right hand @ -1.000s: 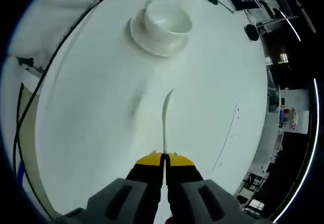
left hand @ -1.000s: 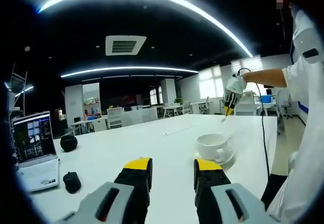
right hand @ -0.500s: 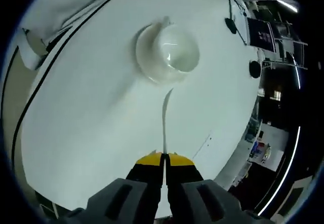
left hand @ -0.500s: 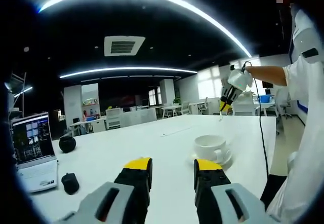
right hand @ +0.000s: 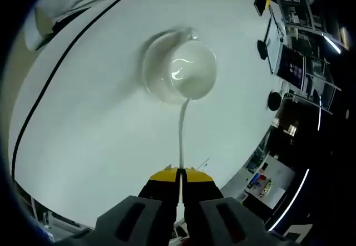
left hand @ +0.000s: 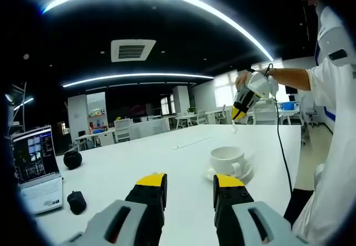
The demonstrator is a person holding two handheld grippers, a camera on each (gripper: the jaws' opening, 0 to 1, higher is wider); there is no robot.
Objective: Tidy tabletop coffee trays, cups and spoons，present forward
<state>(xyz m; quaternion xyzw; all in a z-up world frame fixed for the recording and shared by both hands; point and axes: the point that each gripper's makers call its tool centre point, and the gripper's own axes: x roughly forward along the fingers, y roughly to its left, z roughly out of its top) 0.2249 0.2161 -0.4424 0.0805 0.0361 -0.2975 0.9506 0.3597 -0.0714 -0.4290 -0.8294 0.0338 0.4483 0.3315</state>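
A white cup (left hand: 226, 158) sits on a white saucer (left hand: 245, 173) on the white table (left hand: 139, 160). My left gripper (left hand: 188, 186) is open and empty, low over the table, short of the cup. My right gripper (right hand: 180, 173) is shut on a thin white spoon (right hand: 181, 132) and looks straight down. The spoon's tip hangs over the rim of the cup (right hand: 187, 76), which stands on its saucer (right hand: 153, 73). In the left gripper view the right gripper (left hand: 239, 112) hangs high above the cup with the spoon (left hand: 234, 126) pointing down.
A laptop (left hand: 36, 168), a black mouse (left hand: 76, 202) and a round black object (left hand: 72, 158) lie at the table's left. A person's arm and white shirt (left hand: 334, 90) fill the right. A black cable (left hand: 281, 146) hangs from the right gripper. Office desks stand behind.
The right gripper has carried the spoon from beside the cup to above it, and has risen. The left gripper has hardly moved.
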